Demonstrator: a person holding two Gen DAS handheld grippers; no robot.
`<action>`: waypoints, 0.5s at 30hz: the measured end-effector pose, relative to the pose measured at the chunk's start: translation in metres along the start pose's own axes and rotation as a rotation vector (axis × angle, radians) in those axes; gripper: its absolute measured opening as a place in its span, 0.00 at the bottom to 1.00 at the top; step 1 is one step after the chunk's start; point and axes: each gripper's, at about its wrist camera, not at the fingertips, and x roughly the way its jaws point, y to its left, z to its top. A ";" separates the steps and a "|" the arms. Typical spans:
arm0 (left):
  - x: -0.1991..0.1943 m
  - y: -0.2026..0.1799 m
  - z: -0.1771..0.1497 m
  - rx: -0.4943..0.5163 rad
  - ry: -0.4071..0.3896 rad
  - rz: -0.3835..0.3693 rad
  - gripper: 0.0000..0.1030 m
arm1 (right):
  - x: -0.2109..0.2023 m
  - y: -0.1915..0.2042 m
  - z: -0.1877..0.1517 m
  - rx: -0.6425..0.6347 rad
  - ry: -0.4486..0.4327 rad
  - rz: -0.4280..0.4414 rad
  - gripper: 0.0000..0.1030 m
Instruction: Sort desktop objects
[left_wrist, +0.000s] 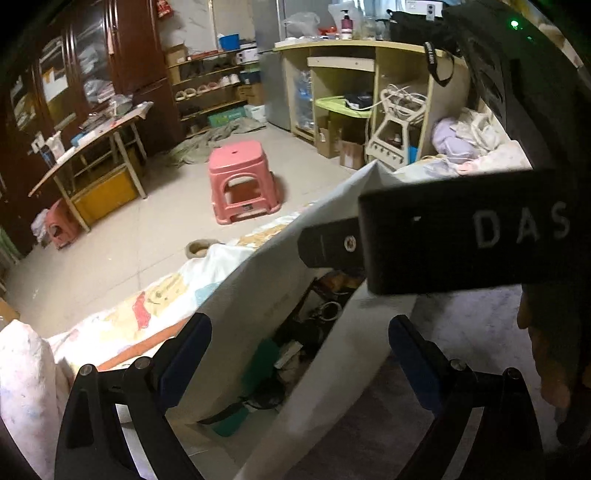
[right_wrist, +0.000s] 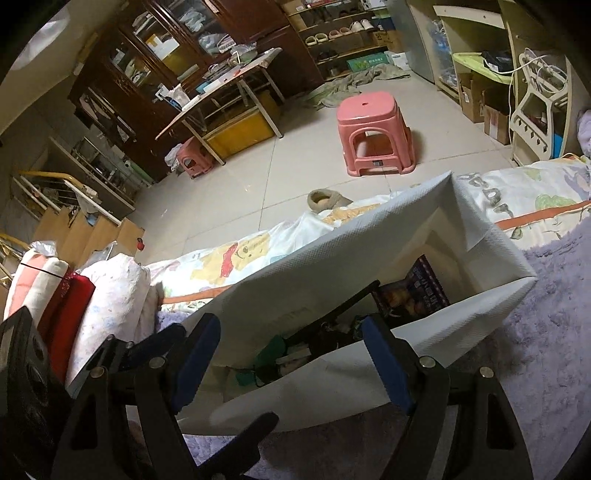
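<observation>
Both grippers, left (left_wrist: 299, 354) & right (right_wrist: 291, 354), fingers spread, empty, over white box (right_wrist: 288, 269) open top, near rim

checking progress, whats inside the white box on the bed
Inside the white fabric box: a dark purple snack packet, a green object and dark tangled items. Its walls hide the rest.
</observation>
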 end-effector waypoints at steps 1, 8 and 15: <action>-0.001 0.000 0.001 -0.002 -0.001 -0.021 0.93 | -0.003 0.000 0.000 0.000 -0.004 -0.002 0.76; -0.010 -0.008 0.001 0.020 -0.022 -0.034 0.93 | -0.029 -0.004 -0.003 0.014 -0.044 -0.005 0.76; -0.017 -0.015 0.002 0.030 -0.042 -0.036 0.89 | -0.042 -0.014 -0.007 0.053 -0.064 0.001 0.76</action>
